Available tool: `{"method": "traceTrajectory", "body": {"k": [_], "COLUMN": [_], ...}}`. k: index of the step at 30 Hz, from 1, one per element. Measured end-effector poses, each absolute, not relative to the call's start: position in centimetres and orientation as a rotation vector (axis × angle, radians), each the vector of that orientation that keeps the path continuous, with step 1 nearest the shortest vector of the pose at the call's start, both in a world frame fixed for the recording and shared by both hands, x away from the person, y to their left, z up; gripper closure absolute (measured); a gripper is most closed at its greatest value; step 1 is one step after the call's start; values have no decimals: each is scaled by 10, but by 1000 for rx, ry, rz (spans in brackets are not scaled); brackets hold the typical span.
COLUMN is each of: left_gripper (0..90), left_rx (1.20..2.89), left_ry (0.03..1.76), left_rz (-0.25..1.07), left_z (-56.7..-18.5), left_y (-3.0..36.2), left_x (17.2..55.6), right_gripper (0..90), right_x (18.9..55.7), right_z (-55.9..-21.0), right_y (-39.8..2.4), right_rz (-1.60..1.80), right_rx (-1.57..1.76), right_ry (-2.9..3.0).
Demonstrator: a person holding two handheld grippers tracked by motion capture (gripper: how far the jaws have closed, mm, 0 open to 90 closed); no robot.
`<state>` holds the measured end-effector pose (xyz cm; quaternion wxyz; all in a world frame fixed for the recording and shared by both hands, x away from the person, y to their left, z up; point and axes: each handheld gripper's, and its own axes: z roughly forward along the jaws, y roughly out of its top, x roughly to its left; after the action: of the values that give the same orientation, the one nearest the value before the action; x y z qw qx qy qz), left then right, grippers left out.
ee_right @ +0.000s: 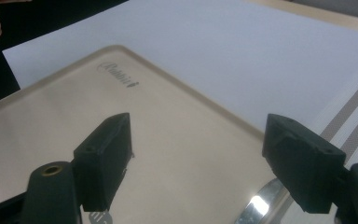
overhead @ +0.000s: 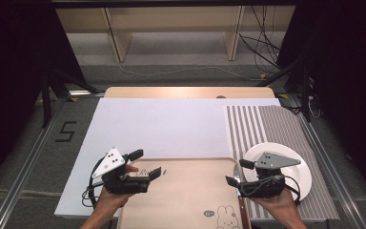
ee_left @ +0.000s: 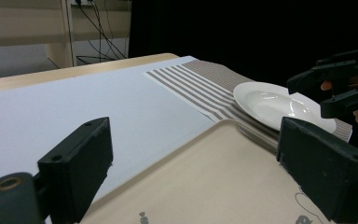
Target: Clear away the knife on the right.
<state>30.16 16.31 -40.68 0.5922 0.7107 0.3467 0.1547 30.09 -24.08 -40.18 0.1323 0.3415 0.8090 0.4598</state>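
Note:
A beige tray (overhead: 186,195) with a rabbit print lies at the table's near edge, also seen in the left gripper view (ee_left: 223,177) and the right gripper view (ee_right: 74,121). My left gripper (overhead: 146,163) (ee_left: 196,158) is open over the tray's far left corner, with the rim running between its jaws. Over the tray's right rim my right gripper (overhead: 239,172) (ee_right: 205,154) is open too. Below it a metal utensil (overhead: 241,202) (ee_right: 260,206) with a brown handle lies between the tray and a white plate (overhead: 298,167) (ee_left: 279,102).
The plate rests on a striped placemat (overhead: 262,124) at the right. A white sheet (overhead: 162,124) covers most of the wooden table (overhead: 186,92). Wooden shelving (overhead: 171,24) and cables stand on the floor beyond. Metal rails (overhead: 28,157) run along both sides.

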Motion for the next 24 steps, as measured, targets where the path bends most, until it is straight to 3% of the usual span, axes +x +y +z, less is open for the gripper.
{"method": "traceTrajectory", "body": {"k": [24], "left_gripper": [107], "left_rx": [1666], "left_ry": [795], "left_rz": [344], "left_z": [-407], "left_y": [162], "left_x": [302], "right_gripper": [148], "right_x": [295], "right_z": [-392], "right_y": [-262], "right_rz": [1545], "right_rx": [988], "right_ry": [2158]}}
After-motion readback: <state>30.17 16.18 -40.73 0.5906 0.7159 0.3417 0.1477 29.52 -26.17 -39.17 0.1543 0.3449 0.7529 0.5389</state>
